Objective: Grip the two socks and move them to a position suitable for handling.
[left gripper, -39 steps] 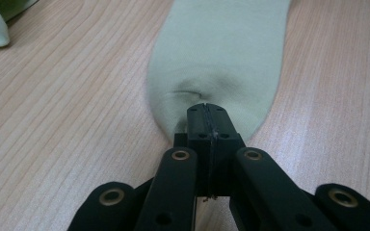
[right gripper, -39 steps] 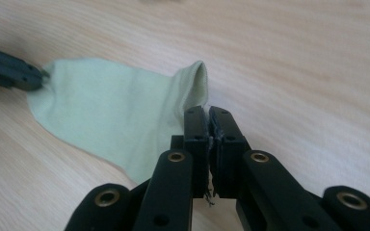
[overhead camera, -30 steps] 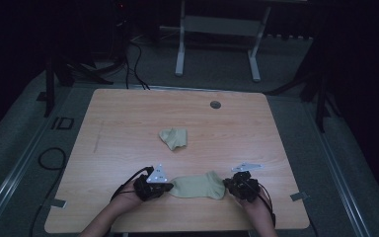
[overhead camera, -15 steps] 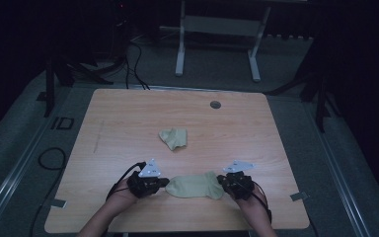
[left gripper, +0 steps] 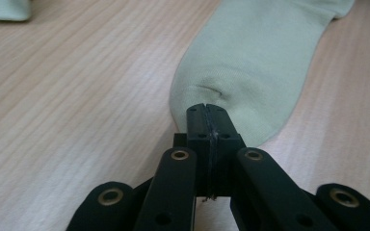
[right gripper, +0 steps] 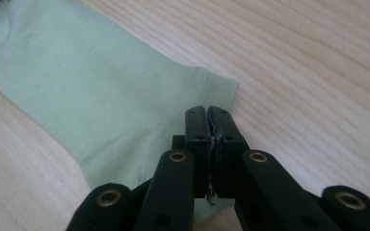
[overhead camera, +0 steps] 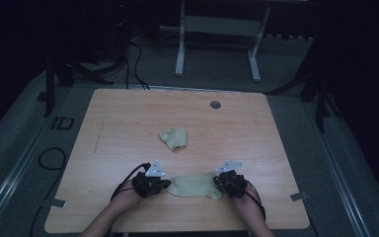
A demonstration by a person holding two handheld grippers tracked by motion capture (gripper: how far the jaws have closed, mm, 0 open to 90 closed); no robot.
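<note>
Two pale green socks lie on the wooden desk [overhead camera: 128,123]; the flat sock [overhead camera: 195,185] is stretched out lengthwise near the desk's near edge, and the crumpled sock [overhead camera: 174,138] sits farther up the desk, beyond the flat sock and well apart from it. One tool is at each end of the flat sock; the left tool [overhead camera: 164,183] meets its rounded toe end, the right tool [overhead camera: 218,181] its cuff end, and a hand grips each tool from the near side of the sock.

From the left gripper view, the left tool [left gripper: 206,109] has its jaws pressed together with no gap between them; their tips rest on the toe of the flat sock [left gripper: 255,57], where a small crease gathers in the fabric just past them; whether cloth is actually pinched between the jaws I cannot tell. A corner of the crumpled sock [left gripper: 5,8] shows beyond the flat sock, at the upper left.

From the right gripper view, the right tool [right gripper: 207,111] likewise has its jaws closed tight against each other; they sit over the ribbed cuff edge of the flat sock [right gripper: 91,91], which lies smooth on the desk; whether they grip the cuff I cannot tell.

A small round grommet [overhead camera: 215,104] is set in the desk well beyond the crumpled sock, near the far edge.
</note>
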